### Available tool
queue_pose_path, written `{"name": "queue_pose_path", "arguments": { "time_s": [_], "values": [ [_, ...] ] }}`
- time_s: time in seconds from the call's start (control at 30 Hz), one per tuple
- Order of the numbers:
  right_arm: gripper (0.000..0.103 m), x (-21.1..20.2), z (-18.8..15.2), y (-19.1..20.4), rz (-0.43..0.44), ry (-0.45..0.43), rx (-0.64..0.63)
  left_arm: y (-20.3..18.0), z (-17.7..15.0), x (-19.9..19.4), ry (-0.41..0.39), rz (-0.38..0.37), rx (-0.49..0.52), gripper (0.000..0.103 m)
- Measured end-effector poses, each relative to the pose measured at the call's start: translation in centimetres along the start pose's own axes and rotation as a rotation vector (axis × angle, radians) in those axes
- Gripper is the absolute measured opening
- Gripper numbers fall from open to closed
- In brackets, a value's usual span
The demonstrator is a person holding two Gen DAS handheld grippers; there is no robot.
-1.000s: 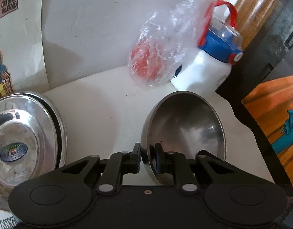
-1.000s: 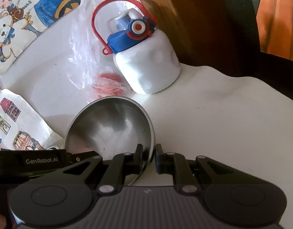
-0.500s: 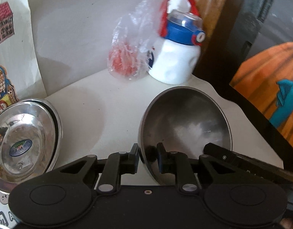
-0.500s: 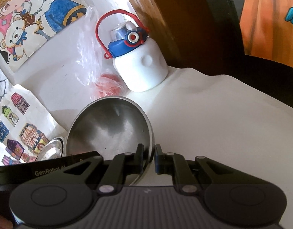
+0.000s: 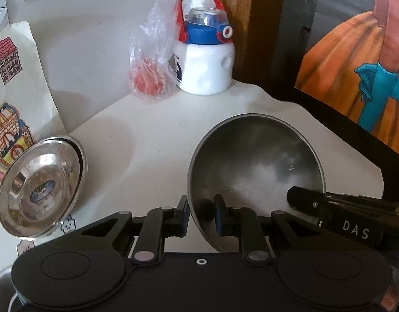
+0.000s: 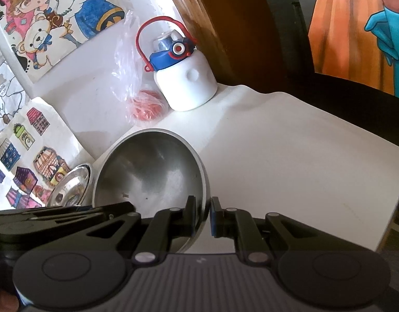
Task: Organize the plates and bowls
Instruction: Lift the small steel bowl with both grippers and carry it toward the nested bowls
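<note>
We hold one steel bowl (image 5: 254, 171) above the white table (image 5: 160, 135), both claws pinching opposite rim edges: left gripper (image 5: 200, 215), right gripper (image 6: 202, 217). Two grips probably keep it steady. Steel plates (image 5: 40, 184) lean far left.

White bench (image 5: 173, 135). At its back stand a white bottle (image 5: 206, 67) and plastic bag (image 5: 152, 59), touching. Steel plate (image 5: 40, 187) leans at left.
</note>
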State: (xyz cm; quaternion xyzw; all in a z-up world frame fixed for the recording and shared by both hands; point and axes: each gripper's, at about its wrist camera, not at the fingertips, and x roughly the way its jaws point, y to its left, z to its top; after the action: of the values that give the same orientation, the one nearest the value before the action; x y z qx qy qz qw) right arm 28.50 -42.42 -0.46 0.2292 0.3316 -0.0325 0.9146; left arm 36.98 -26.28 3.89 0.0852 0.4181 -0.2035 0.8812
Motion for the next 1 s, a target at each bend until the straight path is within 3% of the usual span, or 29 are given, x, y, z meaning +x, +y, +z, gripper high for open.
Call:
{"name": "queue_pose_path", "arguments": {
  "time_s": [0.5,1.0],
  "values": [
    [0.012,-4.7,-2.5,0.0,-0.014,-0.021,-0.023,-1.3,-2.7,-3.5,-0.004,-0.007,0.027,0.017],
    [0.012,-8.8,-4.7,0.3,0.007,-0.035,-0.023,-1.1,-5.7,-7.6,-0.033,-0.09,-0.04,0.017]
  ]
}}
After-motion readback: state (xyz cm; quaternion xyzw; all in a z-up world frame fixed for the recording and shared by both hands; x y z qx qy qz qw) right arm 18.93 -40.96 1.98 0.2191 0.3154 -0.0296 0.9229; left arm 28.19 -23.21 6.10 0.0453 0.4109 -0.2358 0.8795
